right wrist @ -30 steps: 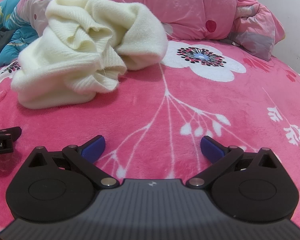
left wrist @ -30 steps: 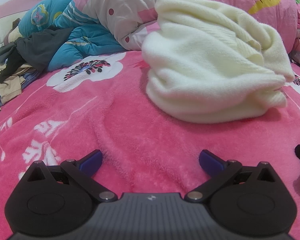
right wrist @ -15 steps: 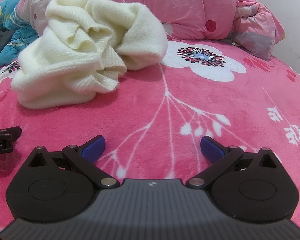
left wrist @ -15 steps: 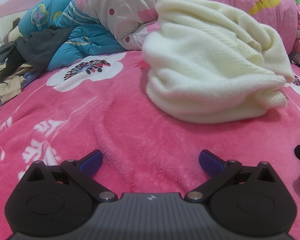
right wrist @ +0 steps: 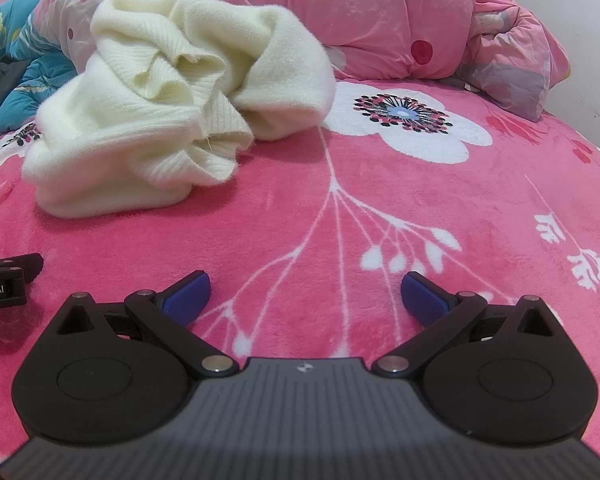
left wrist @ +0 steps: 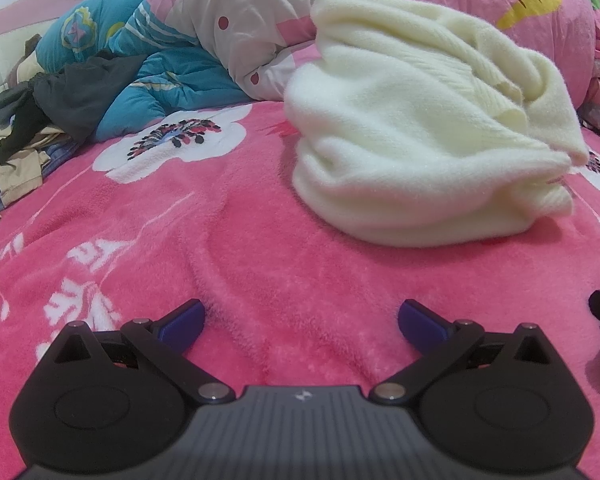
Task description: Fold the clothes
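Left wrist view shows the bed [left wrist: 228, 240] under a pink flowered blanket filling everything ahead of the left gripper [left wrist: 300, 320]. Beyond it, ahead and to the right, the cream sweater [left wrist: 420, 132] lies bunched in a heap, well apart from the fingertips. Quilts [left wrist: 228, 28] pile behind it, with dark clothes [left wrist: 60, 96] far left. Nothing has changed over the last second: both grippers rest low with jaws wide apart, holding nothing. The right gripper [right wrist: 306, 292] sees the sweater ahead and left. Folding appears not yet begun.
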{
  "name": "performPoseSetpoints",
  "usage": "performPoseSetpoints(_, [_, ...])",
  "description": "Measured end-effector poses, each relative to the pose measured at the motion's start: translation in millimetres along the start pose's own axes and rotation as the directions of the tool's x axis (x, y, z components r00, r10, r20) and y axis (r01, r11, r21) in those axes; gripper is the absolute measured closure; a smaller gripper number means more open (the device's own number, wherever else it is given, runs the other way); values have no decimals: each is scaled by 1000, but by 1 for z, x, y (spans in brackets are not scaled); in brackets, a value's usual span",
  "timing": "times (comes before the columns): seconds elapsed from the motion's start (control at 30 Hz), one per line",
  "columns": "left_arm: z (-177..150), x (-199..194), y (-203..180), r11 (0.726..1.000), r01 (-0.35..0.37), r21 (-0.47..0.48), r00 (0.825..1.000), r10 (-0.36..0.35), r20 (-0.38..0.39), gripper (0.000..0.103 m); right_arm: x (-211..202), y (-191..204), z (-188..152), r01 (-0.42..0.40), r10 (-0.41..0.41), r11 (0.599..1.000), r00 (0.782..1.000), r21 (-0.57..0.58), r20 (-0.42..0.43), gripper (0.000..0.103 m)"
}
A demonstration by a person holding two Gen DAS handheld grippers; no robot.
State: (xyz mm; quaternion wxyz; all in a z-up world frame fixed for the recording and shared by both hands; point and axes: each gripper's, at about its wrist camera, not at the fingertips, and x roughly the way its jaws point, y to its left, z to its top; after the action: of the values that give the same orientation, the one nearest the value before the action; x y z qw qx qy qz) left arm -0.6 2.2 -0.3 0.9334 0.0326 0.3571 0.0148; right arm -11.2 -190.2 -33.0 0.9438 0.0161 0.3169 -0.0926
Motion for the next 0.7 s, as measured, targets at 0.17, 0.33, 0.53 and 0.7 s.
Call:
performPoseSetpoints(0.17, [0, 0, 0, 1000, 1, -1, 1000, -1, -1, 0, 0, 0, 0, -1, 1, 1000, 1000, 1, 1, 1])
performPoseSetpoints(0.33, [1, 0, -3, 1000, -9, 10, 1000, 9, -2, 0, 1, 0, -1, -2, 2, 1000, 1000, 6, 8, 1])
performPoseSetpoints(0.53, [2, 1, -3, 1000, -8, 10, 1000, 8, -6, 0, 2, 2, 0, 2, -2, 1000, 1000, 2, 8, 1])
performPoseSetpoints(0.7, [3, 3, -4, 1000, -20, 14, 1000, 20, -7, 0, 1, -1, 1, 9, -8, 1000, 1000, -6, 10, 1])
